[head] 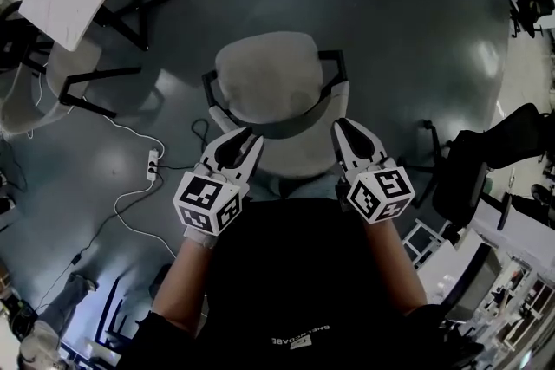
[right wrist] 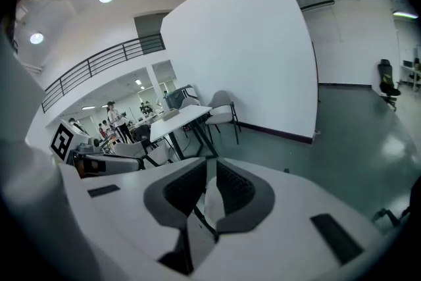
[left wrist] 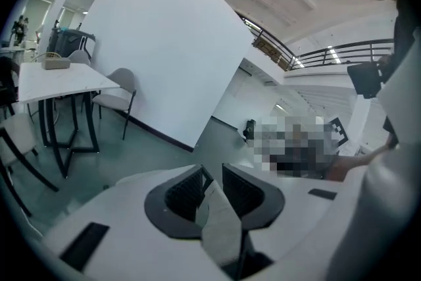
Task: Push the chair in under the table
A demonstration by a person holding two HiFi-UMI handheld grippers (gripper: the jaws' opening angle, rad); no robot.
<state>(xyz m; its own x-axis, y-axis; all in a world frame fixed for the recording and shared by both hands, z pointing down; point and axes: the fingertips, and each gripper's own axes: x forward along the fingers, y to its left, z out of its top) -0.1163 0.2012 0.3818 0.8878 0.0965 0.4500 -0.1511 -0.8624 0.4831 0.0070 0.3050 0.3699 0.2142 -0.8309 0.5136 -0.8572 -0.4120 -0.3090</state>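
Over grey floor (head: 416, 39), left gripper (head: 245, 137) and right gripper (head: 343, 126), slightly parted, seemingly empty, near the chair (head: 264, 78).

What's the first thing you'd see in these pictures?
Probably the pale chair, right in the middle of the grey floor. Just below it, the left tongs and right tongs point at its near edge, each carrying a black-and-white patterned cube. A white power strip lies on the floor to the left.
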